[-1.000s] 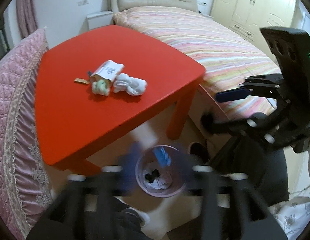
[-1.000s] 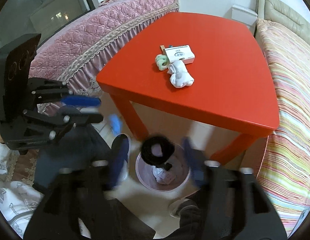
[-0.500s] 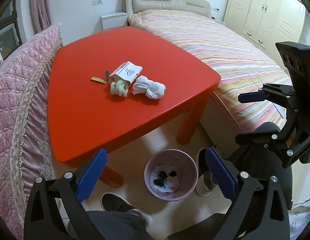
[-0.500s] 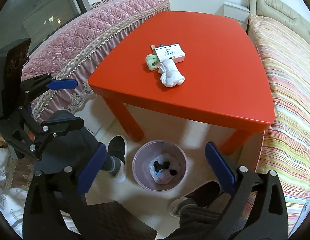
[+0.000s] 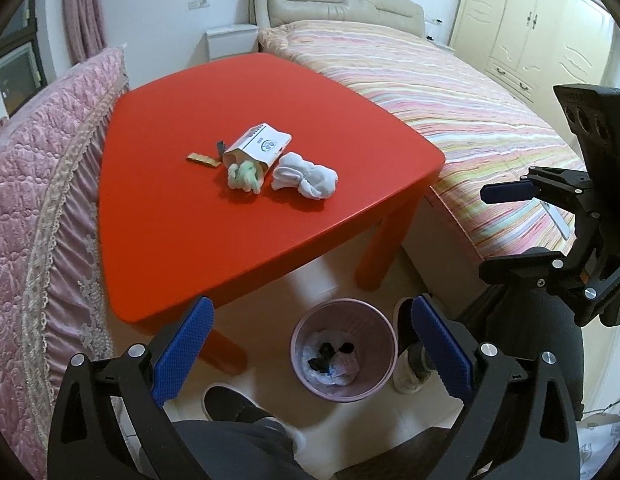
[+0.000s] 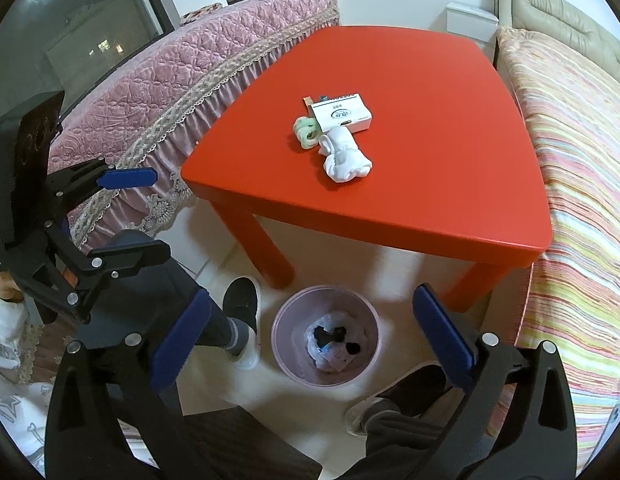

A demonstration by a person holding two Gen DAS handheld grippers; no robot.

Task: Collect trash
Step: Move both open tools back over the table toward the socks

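Observation:
On the red table [image 5: 170, 240] [image 6: 429, 200] lie a white crumpled tissue [image 5: 306, 178] [image 6: 343, 156], a green-white wad [image 5: 246, 176] [image 6: 306, 130], a white carton [image 5: 260, 146] [image 6: 339, 112] and a small tan wrapper [image 5: 202, 159]. A pink bin [image 5: 341, 394] [image 6: 278, 336] stands on the floor by the table leg, holding a white bag and dark scraps. My left gripper [image 5: 310, 304] [image 6: 150, 216] hangs open above the bin with nothing between its fingers. My right gripper [image 6: 311, 294] [image 5: 497, 228] is open and empty over the bin too.
A pink quilted cover [image 5: 30, 200] borders the table on one side and a striped bed [image 5: 449, 112] on the other. The person's shoes [image 6: 240, 304] [image 5: 409, 360] and legs stand on both sides of the bin. A cream wardrobe [image 5: 549, 32] lines the far wall.
A second ago both pairs of jaws were narrower and blurred over the bin, with a blue scrap and a black ring dropping. Both now stand wide, and the scraps lie in the bin.

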